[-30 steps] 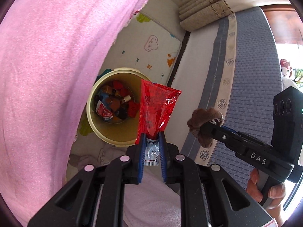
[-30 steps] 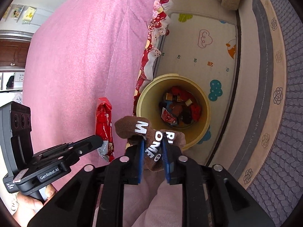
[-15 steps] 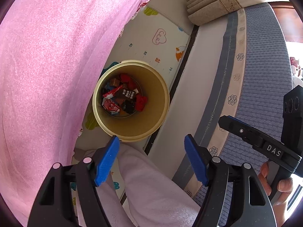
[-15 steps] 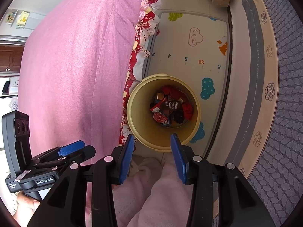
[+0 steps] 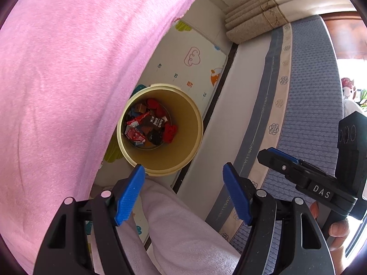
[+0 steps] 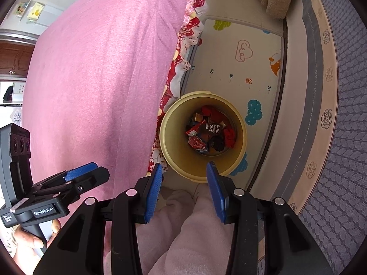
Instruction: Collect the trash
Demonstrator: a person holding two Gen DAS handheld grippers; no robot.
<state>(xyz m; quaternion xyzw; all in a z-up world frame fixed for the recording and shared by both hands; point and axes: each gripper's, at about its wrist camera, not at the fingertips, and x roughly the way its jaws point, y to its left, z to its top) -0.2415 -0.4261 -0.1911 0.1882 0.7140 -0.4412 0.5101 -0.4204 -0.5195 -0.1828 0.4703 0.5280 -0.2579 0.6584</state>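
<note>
A pale yellow bin [image 5: 183, 158] stands on the floor between the pink bed and a grey mattress; it also shows in the right wrist view [image 6: 239, 158]. Inside lie several wrappers: a red wrapper [image 5: 134, 133] [image 6: 195, 142] and a brown wrapper with white letters [image 5: 156, 121] [image 6: 212, 128]. My left gripper [image 5: 183, 171] is open and empty above the bin's near rim. My right gripper [image 6: 184, 169] is open and empty, also above the near rim. Each gripper shows from the side in the other's view.
A pink bedspread [image 5: 68, 80] [image 6: 103, 80] fills the left. A grey patterned mattress [image 5: 309, 103] lies on the right. A children's play mat [image 6: 240, 68] covers the floor behind the bin. The person's pink-clad legs [image 5: 183, 240] are below the grippers.
Both grippers opened. The red wrapper left the left gripper and the brown wrapper left the right one; both now lie in the bin. The grippers have risen slightly.
</note>
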